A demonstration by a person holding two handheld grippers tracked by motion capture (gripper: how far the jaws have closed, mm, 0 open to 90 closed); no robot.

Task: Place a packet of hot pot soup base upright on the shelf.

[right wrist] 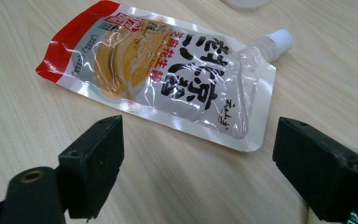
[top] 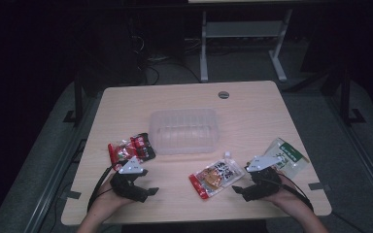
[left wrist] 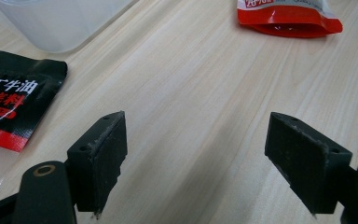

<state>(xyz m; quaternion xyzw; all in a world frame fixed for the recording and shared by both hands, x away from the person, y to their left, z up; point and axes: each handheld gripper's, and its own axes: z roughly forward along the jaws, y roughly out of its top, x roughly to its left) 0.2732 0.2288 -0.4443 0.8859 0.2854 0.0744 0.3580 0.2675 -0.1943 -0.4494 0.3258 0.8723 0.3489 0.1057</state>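
A clear plastic tub stands in the middle of the wooden table. A red and black sauce packet lies left of the tub, its black corner at the left of the left gripper view. A spouted pouch with a red end lies flat near the front, large in the right gripper view. My left gripper rests open just in front of the red and black packet, nothing between its pads. My right gripper stands open just right of the spouted pouch.
A green and white packet lies at the right, behind the right hand. The table has a cable hole near its far edge. Desk legs and cables stand on the dark floor beyond. Bare wood lies between the two hands.
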